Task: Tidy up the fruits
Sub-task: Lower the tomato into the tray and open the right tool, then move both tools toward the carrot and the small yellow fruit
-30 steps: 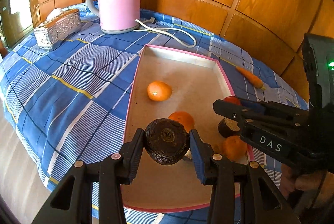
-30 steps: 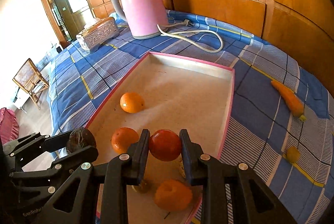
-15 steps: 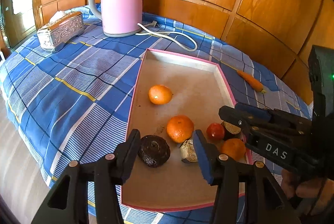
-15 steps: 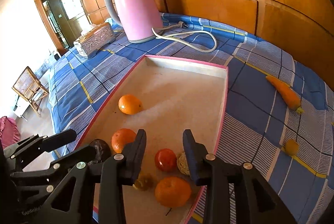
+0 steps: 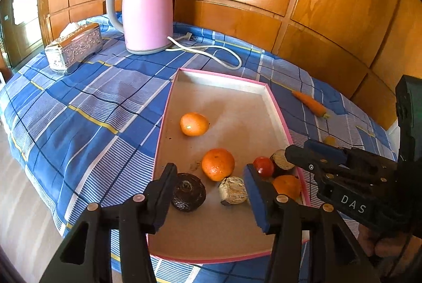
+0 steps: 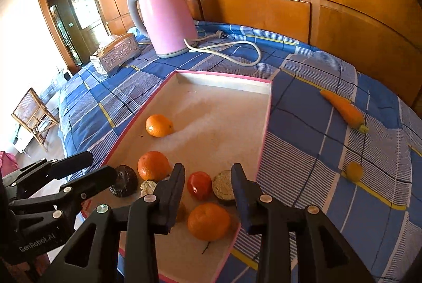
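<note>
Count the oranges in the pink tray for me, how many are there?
3. One orange lies alone mid-tray, one sits beside the dark fruit, and one rests nearest, by the tray's right wall. None seems hidden.

Beside the pink-rimmed beige tray, the tablecloth is blue-checked with yellow lines; behind the tray, the kettle is pink.

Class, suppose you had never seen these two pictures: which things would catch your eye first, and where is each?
The tall pink kettle stands at the far end of the blue checked cloth, its white cord looping toward the tray. Nearer, the pink-rimmed tray holds three oranges, a red fruit and a dark wrinkled fruit. Both grippers hang open over its near end, and a carrot lies outside, to the right.
</note>
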`<state>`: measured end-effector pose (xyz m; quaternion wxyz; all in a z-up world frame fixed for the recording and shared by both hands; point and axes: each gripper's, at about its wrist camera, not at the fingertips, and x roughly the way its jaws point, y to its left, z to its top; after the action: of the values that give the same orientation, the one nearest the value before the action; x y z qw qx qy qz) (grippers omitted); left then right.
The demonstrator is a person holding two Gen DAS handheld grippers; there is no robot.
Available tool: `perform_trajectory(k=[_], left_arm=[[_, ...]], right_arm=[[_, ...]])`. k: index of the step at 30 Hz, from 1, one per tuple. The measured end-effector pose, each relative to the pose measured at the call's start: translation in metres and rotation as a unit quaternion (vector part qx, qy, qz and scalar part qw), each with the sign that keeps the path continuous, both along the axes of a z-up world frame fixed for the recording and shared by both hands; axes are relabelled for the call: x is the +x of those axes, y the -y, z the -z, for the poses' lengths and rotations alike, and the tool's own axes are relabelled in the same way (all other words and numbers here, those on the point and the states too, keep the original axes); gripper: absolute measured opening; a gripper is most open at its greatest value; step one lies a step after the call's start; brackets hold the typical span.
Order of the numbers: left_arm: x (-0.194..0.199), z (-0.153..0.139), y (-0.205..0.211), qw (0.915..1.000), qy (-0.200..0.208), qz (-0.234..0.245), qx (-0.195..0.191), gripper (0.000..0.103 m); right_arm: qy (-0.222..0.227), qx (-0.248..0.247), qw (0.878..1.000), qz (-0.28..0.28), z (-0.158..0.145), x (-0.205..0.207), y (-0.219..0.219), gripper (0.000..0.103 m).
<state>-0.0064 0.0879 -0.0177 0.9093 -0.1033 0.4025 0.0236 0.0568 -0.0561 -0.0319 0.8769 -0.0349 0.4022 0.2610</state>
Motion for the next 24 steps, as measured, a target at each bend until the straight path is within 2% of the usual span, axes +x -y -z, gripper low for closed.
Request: perform_trajectory(k=[15, 24], left_arm=[[-0.001, -0.007, 0.02, 0.9995, 0.009, 0.026, 0.015, 0.053], [0.007, -0.008, 0.037, 0.9985, 0.006, 0.05, 0.021, 0.053]], right_arm=[[0.002, 0.015, 0.999, 0.052, -0.002, -0.002, 0.041, 0.037], [-0.007, 0.025, 0.994, 0.11, 0.006, 0.002, 0.09, 0.036]])
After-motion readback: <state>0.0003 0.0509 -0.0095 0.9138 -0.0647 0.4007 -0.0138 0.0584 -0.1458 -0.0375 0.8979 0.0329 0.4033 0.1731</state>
